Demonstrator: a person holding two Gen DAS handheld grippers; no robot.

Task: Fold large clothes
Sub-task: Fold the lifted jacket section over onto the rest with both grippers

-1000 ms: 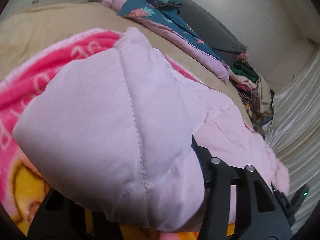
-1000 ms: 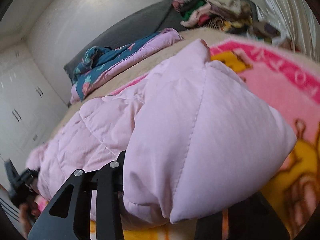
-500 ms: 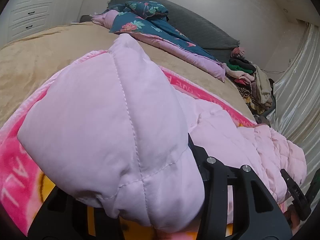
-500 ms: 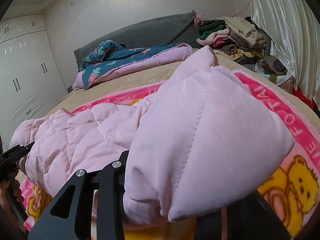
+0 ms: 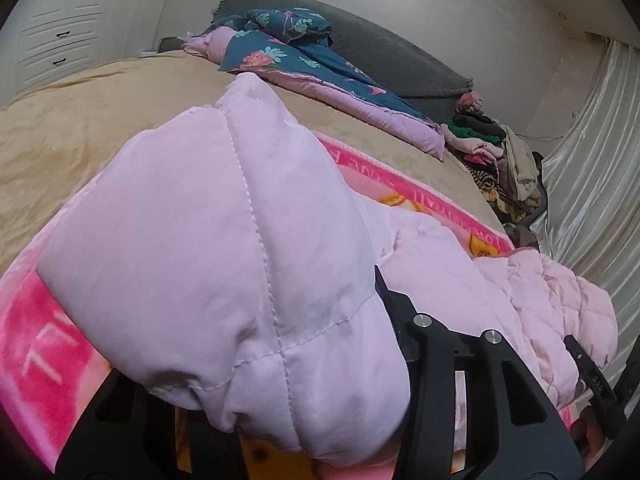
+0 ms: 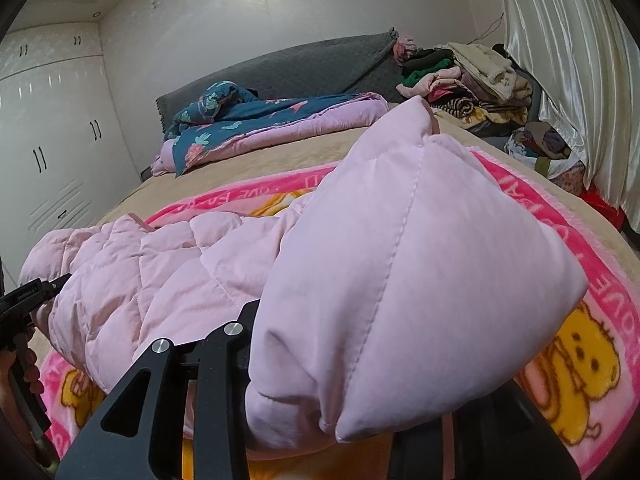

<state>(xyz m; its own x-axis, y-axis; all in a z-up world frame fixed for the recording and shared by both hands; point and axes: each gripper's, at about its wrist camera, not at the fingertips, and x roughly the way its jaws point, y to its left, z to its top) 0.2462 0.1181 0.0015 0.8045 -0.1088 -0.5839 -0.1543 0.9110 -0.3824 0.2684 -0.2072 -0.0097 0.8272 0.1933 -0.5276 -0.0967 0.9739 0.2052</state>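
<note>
A pale pink quilted puffer jacket (image 5: 200,220) lies across a pink cartoon blanket (image 5: 36,344) on the bed. My left gripper (image 5: 248,344) is shut on one puffy corner of it, which bulges over the jaws and hides the left finger. My right gripper (image 6: 372,360) is shut on the other corner of the jacket (image 6: 400,260) in the same way, above the blanket (image 6: 580,364). The jacket's body sags between the two grips. Each view catches the other gripper at its edge: the right gripper (image 5: 592,380) and the left gripper (image 6: 24,300) with a hand on it.
A tan bedspread (image 5: 80,120) covers the bed under the blanket. A teal floral quilt (image 6: 248,124) lies bunched by the grey headboard (image 6: 312,68). A pile of clothes (image 6: 468,80) sits beside shiny curtains (image 6: 568,60). White wardrobes (image 6: 44,152) stand left.
Both grippers have risen with the jacket corners still in them and rolled toward level. The jacket hangs higher, and more of the blanket and bed shows beyond it.
</note>
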